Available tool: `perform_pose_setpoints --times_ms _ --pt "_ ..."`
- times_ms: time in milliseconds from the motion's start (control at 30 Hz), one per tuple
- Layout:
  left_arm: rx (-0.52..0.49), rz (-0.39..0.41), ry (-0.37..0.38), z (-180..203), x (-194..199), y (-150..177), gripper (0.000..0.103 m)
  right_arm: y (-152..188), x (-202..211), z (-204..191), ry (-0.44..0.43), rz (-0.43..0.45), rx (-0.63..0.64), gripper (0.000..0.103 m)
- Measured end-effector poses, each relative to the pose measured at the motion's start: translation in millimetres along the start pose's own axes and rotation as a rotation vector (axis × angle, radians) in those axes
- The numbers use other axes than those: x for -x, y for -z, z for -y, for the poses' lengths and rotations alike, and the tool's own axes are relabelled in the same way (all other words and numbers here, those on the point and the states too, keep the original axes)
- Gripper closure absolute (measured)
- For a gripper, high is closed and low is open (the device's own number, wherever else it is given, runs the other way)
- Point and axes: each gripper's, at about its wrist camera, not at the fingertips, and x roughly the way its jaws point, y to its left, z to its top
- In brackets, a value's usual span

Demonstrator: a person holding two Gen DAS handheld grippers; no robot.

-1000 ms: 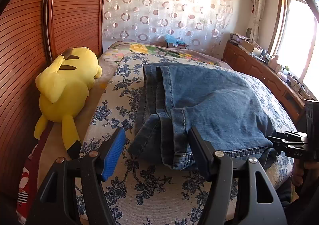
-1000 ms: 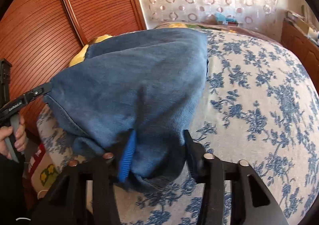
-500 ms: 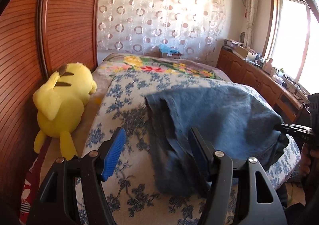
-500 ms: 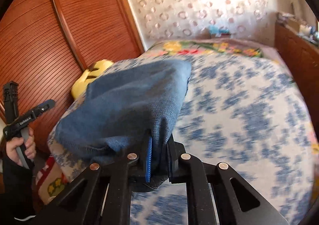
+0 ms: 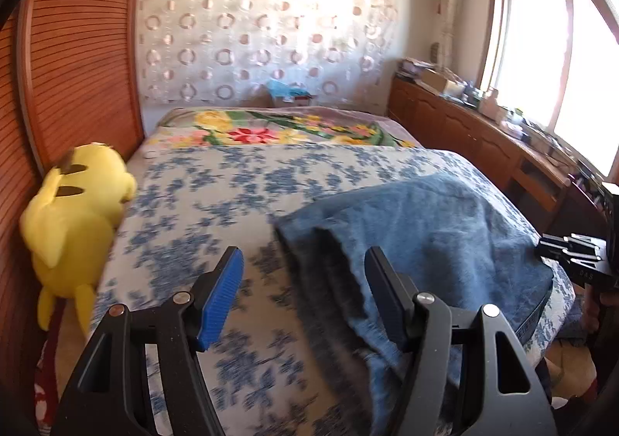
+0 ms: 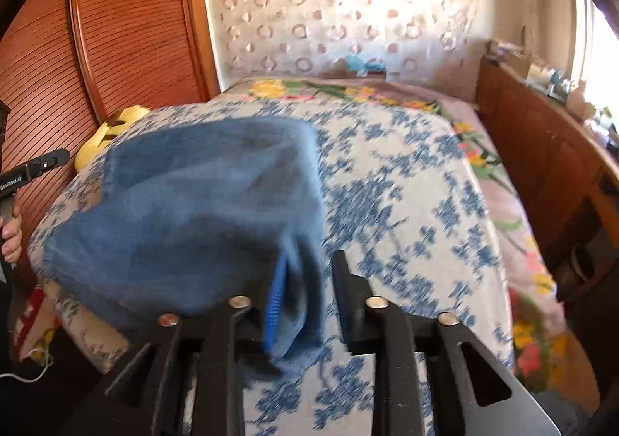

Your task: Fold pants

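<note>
Since half a second ago my right gripper (image 6: 305, 296) has parted its jaws from a tight clamp on the jeans (image 6: 201, 211) to a moderate gap; denim still hangs blurred between the fingers, against the blue pad, and I cannot tell whether it is still gripped. My left gripper (image 5: 301, 293) stays wide open and holds nothing; its right finger (image 5: 387, 296) overlaps the near fold of the jeans (image 5: 418, 242), contact not determinable. The jeans lie as a folded bundle at the near edge of the bed (image 5: 201, 211), at 3 o'clock from the left gripper, with some cloth draping over the edge. Open bedspread extends toward 12 o'clock and 10 o'clock in the left view, and toward 1 o'clock in the right view. The left view alone shows the whole yellow plush toy (image 5: 73, 211) at 9 o'clock against the wooden slatted wall (image 5: 77, 68), plus the window (image 5: 541, 49) and the cluttered wooden cabinet (image 5: 483, 134) at 2 o'clock. The right view shows only the toy's head (image 6: 112, 126) behind the jeans. A floral blanket (image 5: 278, 132) covers the far end of the bed, below a curtain (image 5: 263, 29) patterned with rings.
</note>
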Motion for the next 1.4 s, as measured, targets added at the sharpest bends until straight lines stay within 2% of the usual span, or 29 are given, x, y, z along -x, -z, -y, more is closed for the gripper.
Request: perform_pose_setpoints --times_ms 33,67,267,367,533,600,633,667,733,800,833,1033,1133,1200,1233,1300,1367,1400 --pt "-0.007 -0.005 0.010 3.9 -4.2 -1.1 0.037 -2.0 -0.8 -2.7 -0.006 0.011 0.001 0.057" --pt "-0.015 -0.011 0.018 7.5 -9.4 -2.9 0.038 -7.6 -5.3 -5.4 -0.019 0.016 0.007 0.055" --pt "-0.066 -0.081 0.041 21.9 -44.2 -9.1 0.056 -8.4 -32.6 -10.5 -0.079 0.037 -0.002 0.054" --pt "-0.079 -0.126 0.059 24.0 -61.3 -8.8 0.060 -10.7 -48.2 -13.8 -0.072 0.037 0.020 0.054" --pt "-0.088 -0.182 0.058 24.1 -80.8 -7.1 0.060 -9.0 -65.6 -13.4 -0.081 0.007 0.034 0.054" --pt "-0.096 -0.172 0.047 24.3 -81.1 -7.5 0.069 -11.1 -67.6 -12.2 -0.089 0.010 0.025 0.054" --pt "-0.101 -0.162 0.037 24.7 -79.1 -8.4 0.084 -11.7 -69.8 -11.7 -0.089 0.006 0.021 0.054" --pt "-0.101 -0.145 0.030 25.0 -75.6 -10.2 0.090 -11.5 -70.0 -11.7 -0.089 0.000 0.021 0.054" --pt "-0.103 -0.109 0.024 24.9 -67.5 -15.3 0.094 -11.7 -71.0 -11.6 -0.096 -0.008 0.021 0.054" --pt "-0.114 -0.114 -0.030 26.4 -66.3 -20.9 0.097 -13.2 -73.5 -10.3 -0.110 -0.011 0.008 0.054" --pt "-0.119 -0.112 -0.025 27.2 -65.0 -24.4 0.097 -14.0 -76.1 -10.6 -0.112 -0.015 0.006 0.054" --pt "-0.109 -0.088 -0.039 16.2 -64.6 -44.9 0.097 -13.2 -75.5 -13.9 -0.112 -0.004 0.009 0.054" --pt "-0.102 -0.107 -0.021 13.4 -69.0 -43.8 0.097 -12.4 -75.9 -14.1 -0.110 -0.008 0.005 0.054" --pt "-0.103 -0.117 -0.024 13.7 -71.6 -39.8 0.093 -12.0 -75.5 -14.1 -0.109 -0.008 0.005 0.054" --pt "-0.102 -0.117 -0.025 14.0 -70.9 -37.5 0.090 -11.7 -74.3 -15.3 -0.108 -0.008 0.005 0.054" --pt "-0.100 -0.112 -0.045 13.8 -66.8 -33.1 0.076 -11.6 -73.8 -16.2 -0.103 -0.007 0.006 0.054" --pt "-0.105 -0.095 -0.067 14.3 -60.2 -29.6 0.051 -11.6 -72.4 -17.1 -0.101 -0.007 0.006 0.054" --pt "-0.104 -0.086 -0.062 14.4 -57.3 -29.1 0.047 -11.6 -72.2 -17.2 -0.100 -0.008 0.006 0.054"
